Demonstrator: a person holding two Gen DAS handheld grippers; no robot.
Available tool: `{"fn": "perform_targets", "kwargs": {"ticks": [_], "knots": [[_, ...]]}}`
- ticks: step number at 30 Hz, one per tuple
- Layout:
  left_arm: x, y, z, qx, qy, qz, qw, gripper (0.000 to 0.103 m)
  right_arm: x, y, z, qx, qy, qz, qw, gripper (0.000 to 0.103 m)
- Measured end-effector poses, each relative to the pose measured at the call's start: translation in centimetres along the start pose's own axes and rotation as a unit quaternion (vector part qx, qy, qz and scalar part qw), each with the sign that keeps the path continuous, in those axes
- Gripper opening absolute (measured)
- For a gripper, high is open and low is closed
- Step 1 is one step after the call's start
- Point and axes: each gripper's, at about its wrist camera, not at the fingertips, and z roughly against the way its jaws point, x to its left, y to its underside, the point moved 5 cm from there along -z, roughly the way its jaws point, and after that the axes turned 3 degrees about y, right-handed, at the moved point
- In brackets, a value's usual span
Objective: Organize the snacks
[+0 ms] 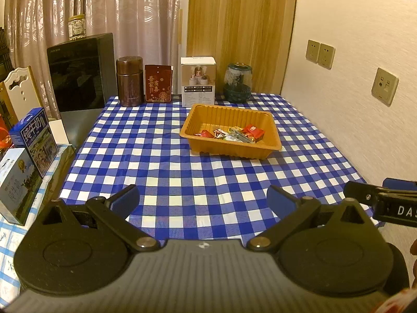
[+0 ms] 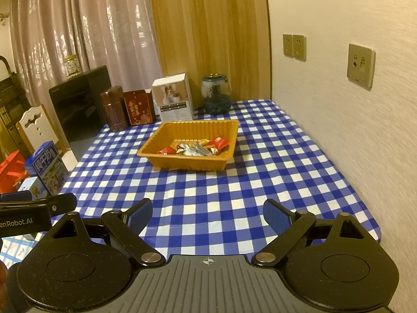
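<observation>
Orange plastic tray (image 1: 198, 112) sits toward the far right of the checked tablecloth (image 1: 161, 167), and the wrapped snacks (image 1: 234, 134) already lie heaped along its near side; no loose snack shows on the cloth. Both the left gripper (image 1: 203, 200) and the right gripper (image 2: 207, 215) hang at the near edge, jaws spread wide and holding nothing. The job looks nearly finished or at a pause. Any further reach should come in from above the tray, low and slow, well clear of the white box (image 1: 198, 82) and glass jar (image 1: 238, 82) behind it.
</observation>
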Motion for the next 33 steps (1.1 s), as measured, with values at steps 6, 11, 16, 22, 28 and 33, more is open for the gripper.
{"fn": "perform_targets", "kwargs": {"ticks": [6, 11, 16, 22, 28, 33], "knots": [[0.02, 0.0, 0.0, 0.0, 0.0, 0.0, 1.0, 0.103, -0.02, 0.04, -0.06, 0.0, 0.0, 0.0, 1.0, 0.091], [0.03, 0.01, -0.01, 0.0, 0.0, 0.001, 1.0, 0.103, 0.02, 0.0, -0.11, 0.0, 0.0, 0.001, 1.0, 0.091], [0.04, 0.0, -0.04, 0.0, 0.0, 0.0, 1.0, 0.103, 0.02, 0.03, -0.1, 0.0, 0.0, 0.0, 1.0, 0.091], [0.02, 0.01, -0.05, 0.0, 0.0, 0.001, 1.0, 0.103, 0.01, 0.01, -0.1, 0.0, 0.0, 0.001, 1.0, 0.091], [0.02, -0.01, -0.03, 0.0, 0.0, 0.001, 1.0, 0.103, 0.19, -0.04, -0.22, 0.0, 0.0, 0.001, 1.0, 0.091], [-0.15, 0.05, -0.16, 0.001, 0.001, 0.002, 1.0, 0.103, 0.16, -0.04, -0.21, 0.0, 0.0, 0.001, 1.0, 0.091]]}}
